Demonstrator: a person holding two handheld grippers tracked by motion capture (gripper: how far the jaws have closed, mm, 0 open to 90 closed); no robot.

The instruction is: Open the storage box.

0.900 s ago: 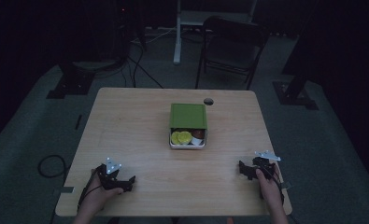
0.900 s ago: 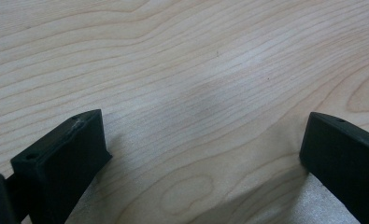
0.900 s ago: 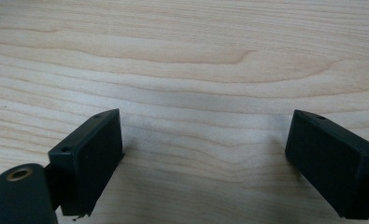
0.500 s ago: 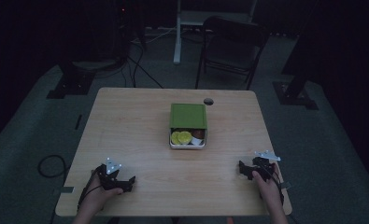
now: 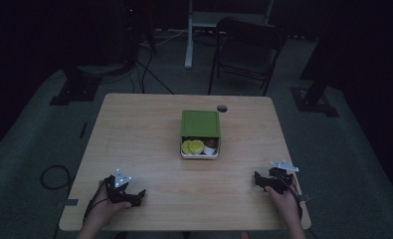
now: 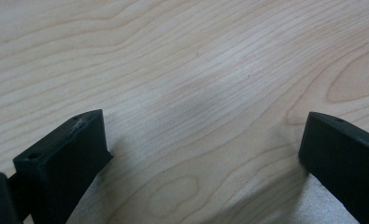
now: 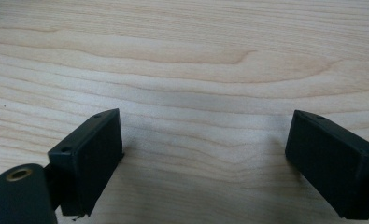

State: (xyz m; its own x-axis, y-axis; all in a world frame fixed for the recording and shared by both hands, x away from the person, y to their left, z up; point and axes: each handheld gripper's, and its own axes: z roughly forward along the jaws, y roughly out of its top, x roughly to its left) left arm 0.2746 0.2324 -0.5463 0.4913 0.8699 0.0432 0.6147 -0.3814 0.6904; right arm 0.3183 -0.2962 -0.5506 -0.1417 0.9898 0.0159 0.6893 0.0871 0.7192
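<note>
Resting: left gripper [image 5: 134,197] and right gripper [image 5: 261,180] on the table [image 5: 144,144], near corners
Jaws: both spread wide, holding nothing, bare wood between them
Lunch box [image 5: 200,134]: mid-table, well apart from both grippers
Lid [image 5: 200,124]: green, slid back; food exposed at near end
Progress: judged unstarted; box untouched, reach and handling remain

My right claw [image 7: 205,154]: both black jaws spread wide, nothing between them. Bare light wood table [image 7: 182,60] under and ahead, grain running across. Jaw tips sit close to the surface, shadow below them.
</note>
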